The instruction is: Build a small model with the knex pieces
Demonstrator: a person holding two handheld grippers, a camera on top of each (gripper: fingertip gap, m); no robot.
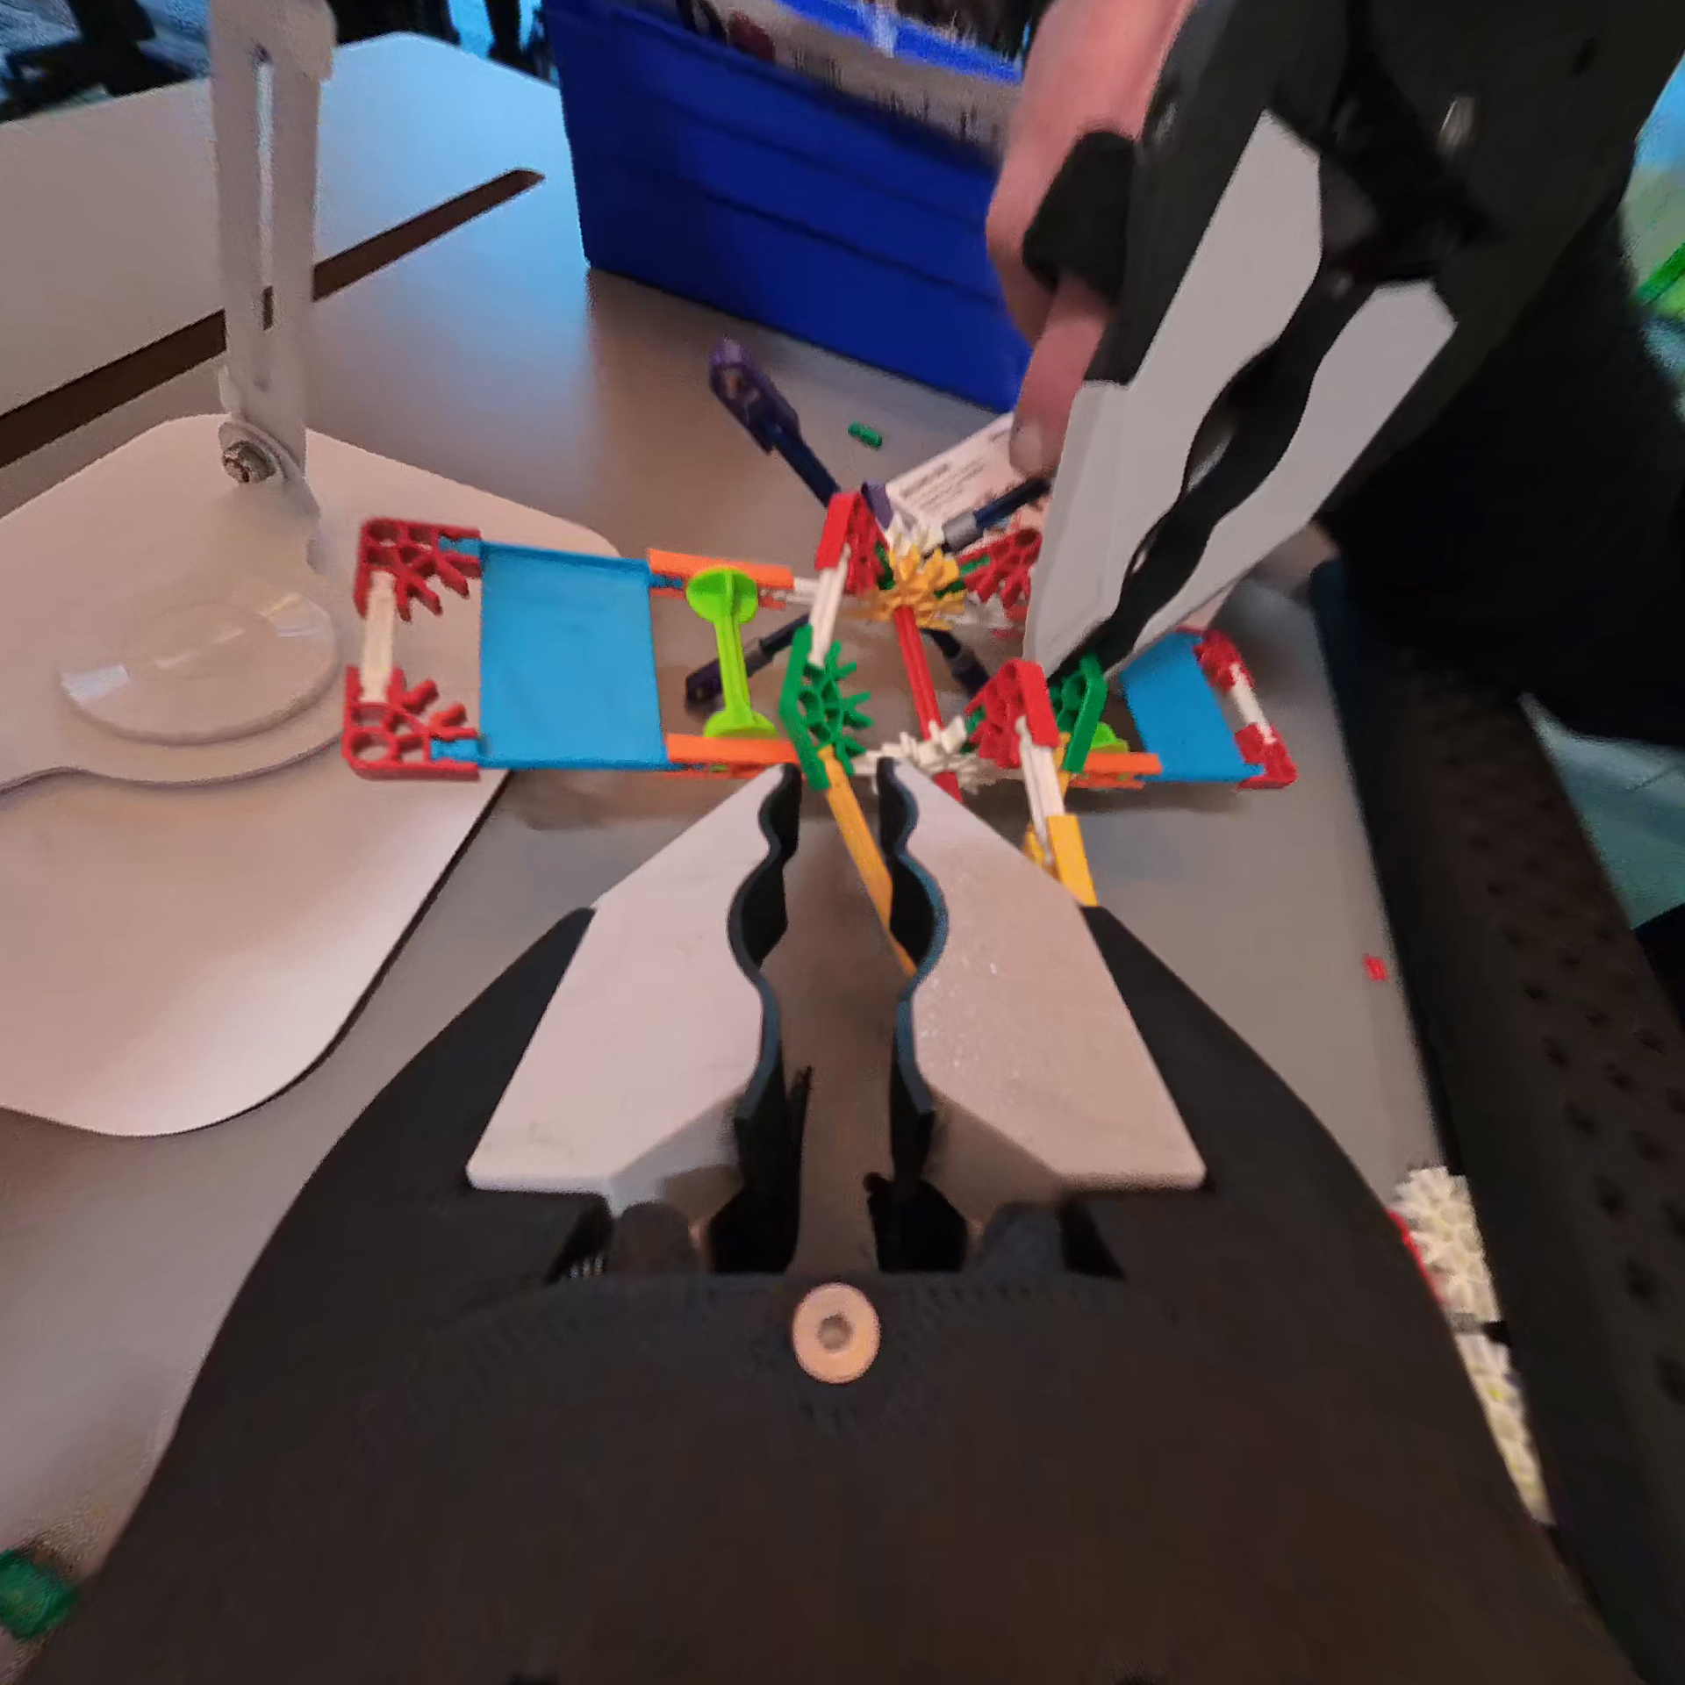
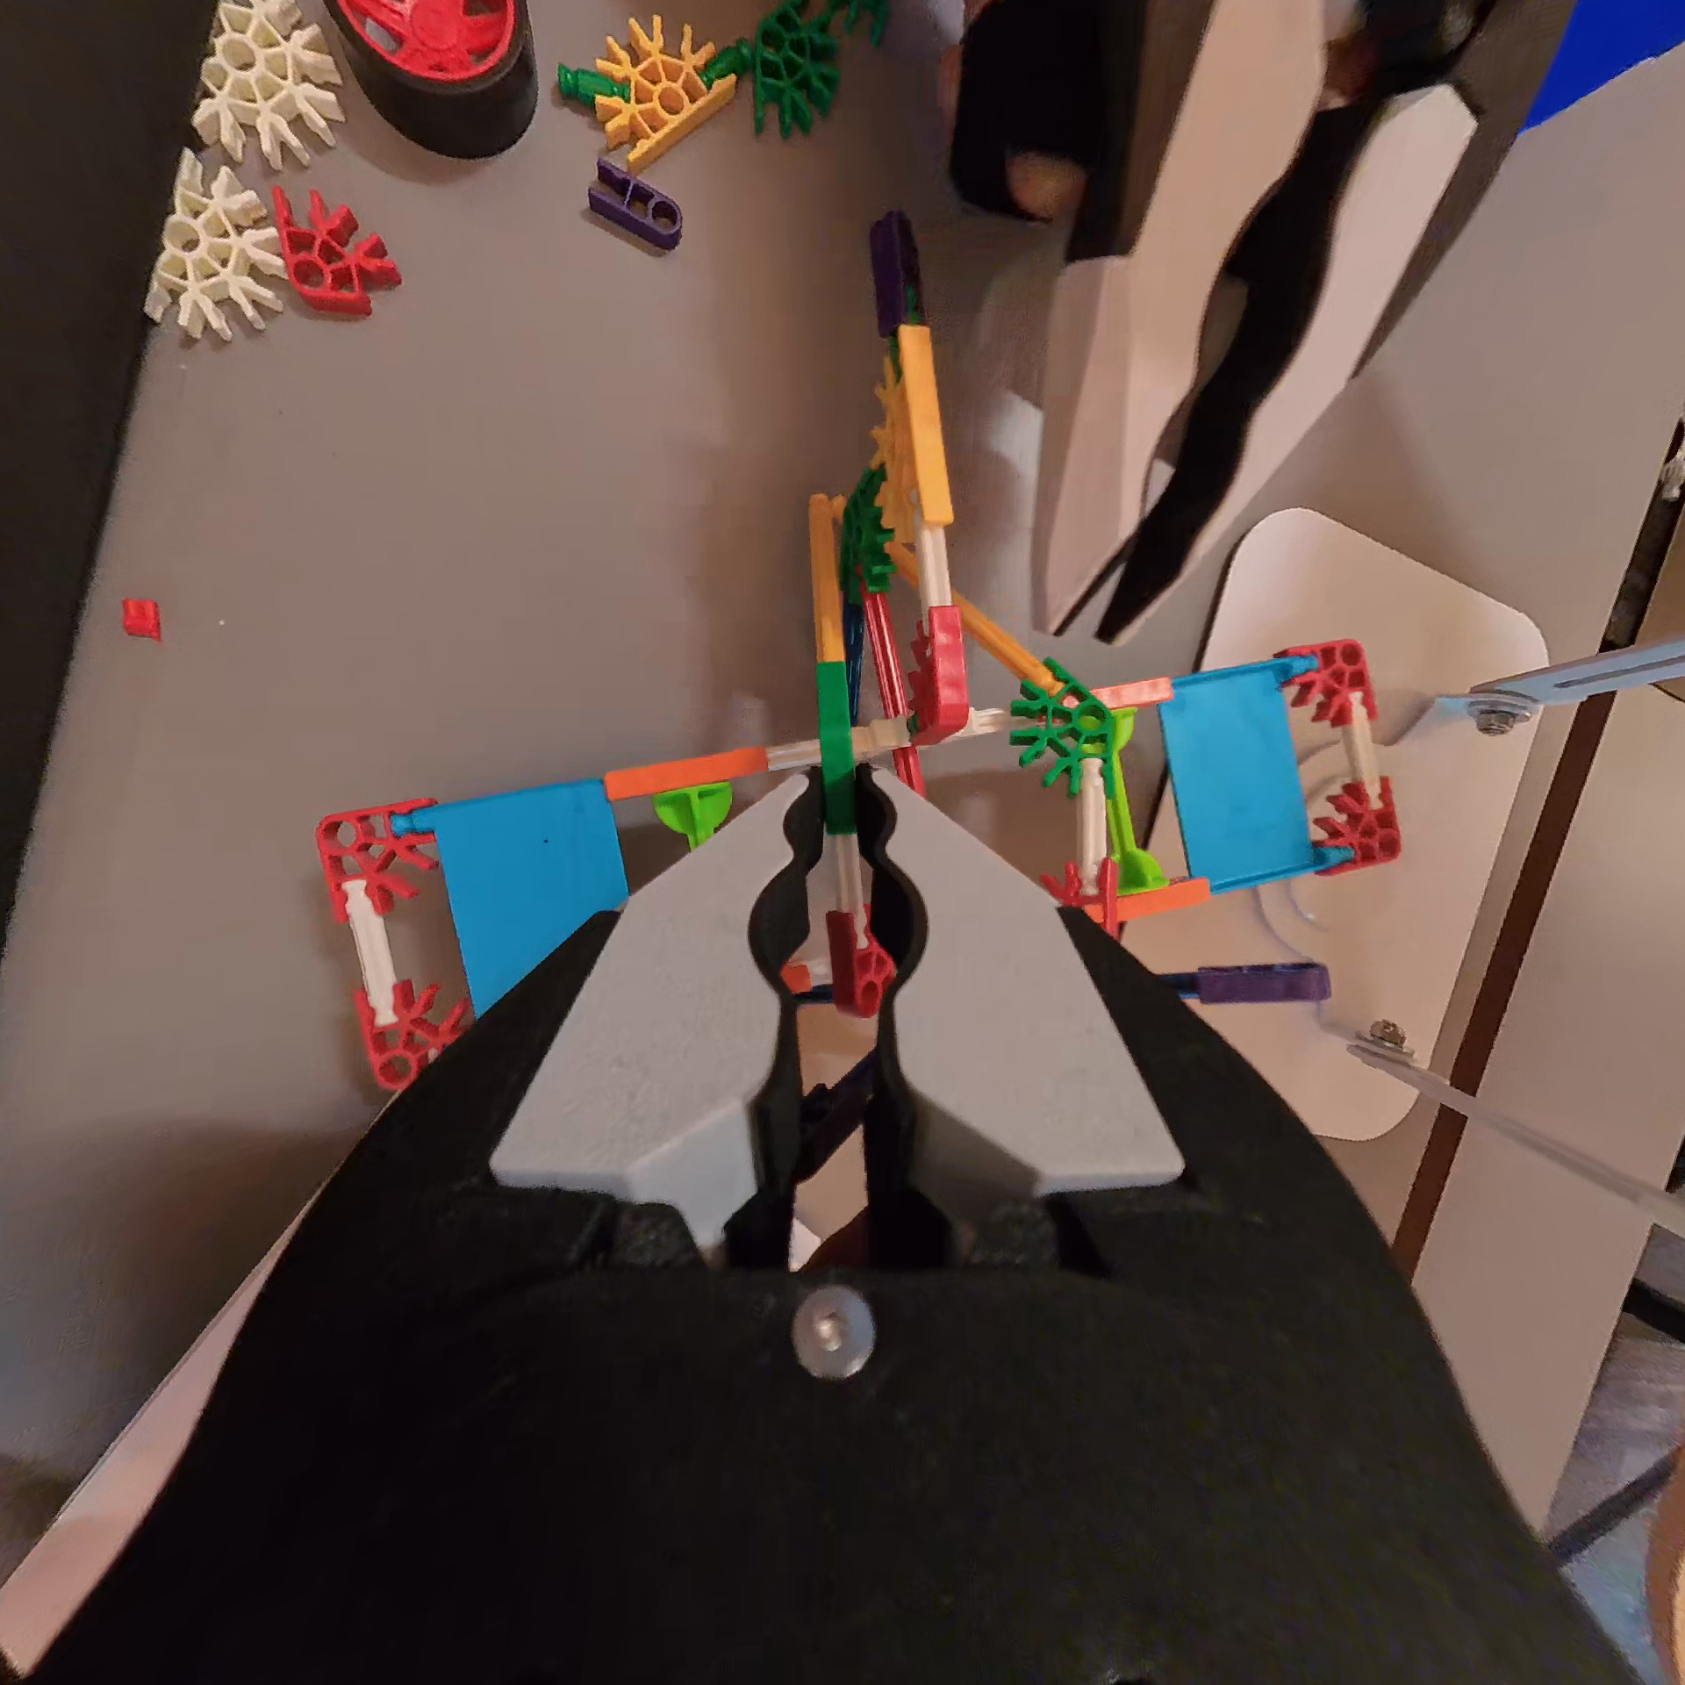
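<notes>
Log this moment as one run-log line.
left gripper: open, at toy model | right gripper: shut on green connector | model on grey table

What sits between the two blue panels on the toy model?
In the right wrist view, between the left blue panel and right blue panel stands the model's upright hub of rods and connectors. The right gripper is clamped on its green connector.

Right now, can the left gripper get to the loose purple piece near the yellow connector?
Probably yes: the left gripper hangs open above bare grey table, nothing between it and the purple piece.
</notes>
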